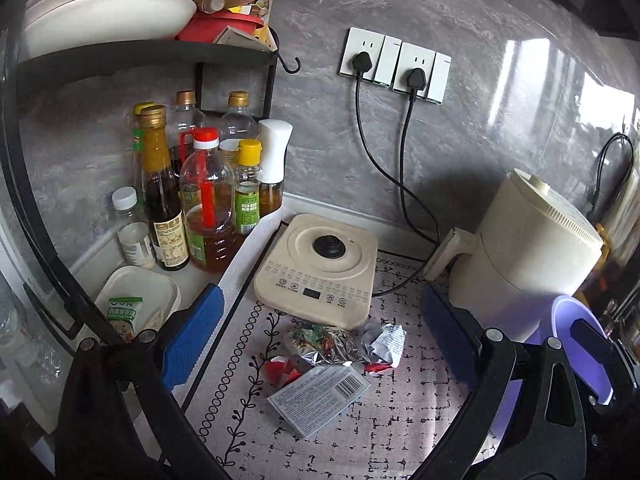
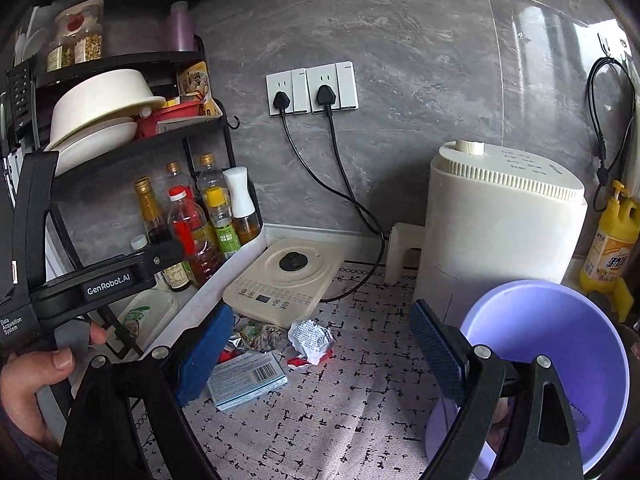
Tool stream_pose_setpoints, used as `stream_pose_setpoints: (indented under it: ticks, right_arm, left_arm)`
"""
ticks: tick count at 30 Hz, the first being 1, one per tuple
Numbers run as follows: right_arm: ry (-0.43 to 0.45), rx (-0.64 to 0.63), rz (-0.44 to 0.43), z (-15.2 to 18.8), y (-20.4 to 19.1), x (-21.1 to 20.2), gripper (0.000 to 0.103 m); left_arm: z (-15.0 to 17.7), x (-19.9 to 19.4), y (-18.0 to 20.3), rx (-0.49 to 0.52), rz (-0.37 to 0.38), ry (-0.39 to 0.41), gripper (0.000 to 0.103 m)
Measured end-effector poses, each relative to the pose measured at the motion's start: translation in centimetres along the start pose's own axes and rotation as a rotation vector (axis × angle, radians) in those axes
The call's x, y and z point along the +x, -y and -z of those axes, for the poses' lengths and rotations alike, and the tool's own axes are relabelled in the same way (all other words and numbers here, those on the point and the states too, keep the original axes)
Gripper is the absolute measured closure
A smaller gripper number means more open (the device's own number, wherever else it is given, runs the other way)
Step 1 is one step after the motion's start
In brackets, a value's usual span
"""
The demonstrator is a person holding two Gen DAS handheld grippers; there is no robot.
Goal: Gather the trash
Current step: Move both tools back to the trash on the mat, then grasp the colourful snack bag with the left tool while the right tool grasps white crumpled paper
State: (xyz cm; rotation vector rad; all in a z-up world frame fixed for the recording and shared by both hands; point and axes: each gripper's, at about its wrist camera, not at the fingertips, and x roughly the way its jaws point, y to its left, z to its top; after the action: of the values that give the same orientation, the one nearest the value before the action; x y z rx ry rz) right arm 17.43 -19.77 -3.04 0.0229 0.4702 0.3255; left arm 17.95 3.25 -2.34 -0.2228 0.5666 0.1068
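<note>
Kitchen counter with a patterned mat (image 1: pixel 400 400), both grippers poised over a small heap of trash.

Lying just in front of the cream kettle base (image 1: pixel 320 264), the trash consists of a flat barcode packet (image 1: pixel 318 398), a foil wrapper (image 1: pixel 324 346) and a crumpled white paper (image 2: pixel 312 338). Left gripper (image 1: pixel 320 344) and right gripper (image 2: pixel 324 348) both stand with jaws wide apart and empty. A purple bin (image 2: pixel 560 344) waits at the right, beside the white appliance (image 2: pixel 500 232). Likely risks: the flat packet could slide on the mat instead of lifting, light foil could slip from the pads, and a wide sweep could nudge the kettle base or snag its black cord (image 2: pixel 360 276).
</note>
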Motion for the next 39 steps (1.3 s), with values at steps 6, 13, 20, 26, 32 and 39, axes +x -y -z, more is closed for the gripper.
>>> stream_pose_setpoints:
  ticks: [6, 13, 20, 26, 32, 39]
  right_arm:
    - [-0.022, -0.032, -0.039, 0.2, -1.3, 1.4, 0.018]
    - [-0.064, -0.064, -0.063, 0.9, -2.3, 3.1, 0.025]
    - [-0.118, -0.070, -0.046, 2.0, -2.1, 5.0, 0.035]
    - [-0.158, -0.049, -0.007, 3.0, -1.3, 6.9, 0.041]
    - [-0.184, -0.011, 0.042, 3.9, -0.9, 8.4, 0.042]
    - [-0.216, -0.001, 0.090, 4.7, -0.9, 10.1, 0.043]
  left_arm:
    - [0.8, 0.4, -1.4, -0.011, -0.050, -0.032, 0.007]
    - [2.2, 2.4, -2.0, -0.025, -0.057, -0.088, 0.017]
    - [3.9, 6.4, -1.8, -0.033, -0.007, -0.174, 0.026]
    - [5.3, 10.0, -1.8, -0.034, 0.017, -0.243, 0.030]
    - [6.0, 13.1, -2.6, -0.041, 0.031, -0.282, 0.031]
    - [7.0, 16.5, -3.5, -0.067, 0.054, -0.355, 0.038]
